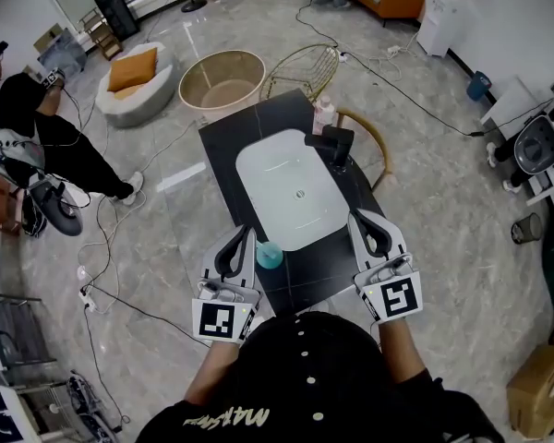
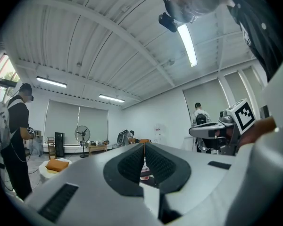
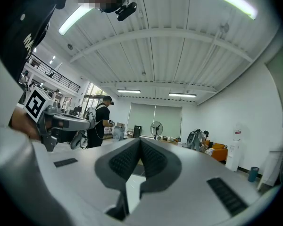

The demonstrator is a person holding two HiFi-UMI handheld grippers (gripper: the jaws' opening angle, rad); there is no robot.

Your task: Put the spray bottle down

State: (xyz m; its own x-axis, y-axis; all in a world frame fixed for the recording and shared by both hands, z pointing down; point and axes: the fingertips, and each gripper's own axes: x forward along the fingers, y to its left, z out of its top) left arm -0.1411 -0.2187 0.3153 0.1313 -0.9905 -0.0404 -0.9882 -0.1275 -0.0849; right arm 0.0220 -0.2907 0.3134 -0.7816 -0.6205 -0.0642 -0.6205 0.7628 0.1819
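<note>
In the head view a black table (image 1: pixel 223 169) carries a white sink basin (image 1: pixel 291 187) with a black faucet (image 1: pixel 335 144). A pale pink bottle (image 1: pixel 324 113) stands upright at the table's far edge, behind the faucet and far from both grippers. My left gripper (image 1: pixel 250 233) is shut and empty over the table's near left edge, right beside a small teal round object (image 1: pixel 269 255). My right gripper (image 1: pixel 358 219) is shut and empty at the near right edge. Each gripper's own view shows its jaws pressed together, left (image 2: pixel 144 145) and right (image 3: pixel 140 140), pointing level.
Behind the table stand a round beige tub (image 1: pixel 222 78), a wire chair (image 1: pixel 302 68) and a wooden chair (image 1: pixel 373 146). A person in black (image 1: pixel 37 123) stands at the left. Cables (image 1: pixel 388 86) run across the marble floor. A cardboard box (image 1: pixel 540 390) sits at the lower right.
</note>
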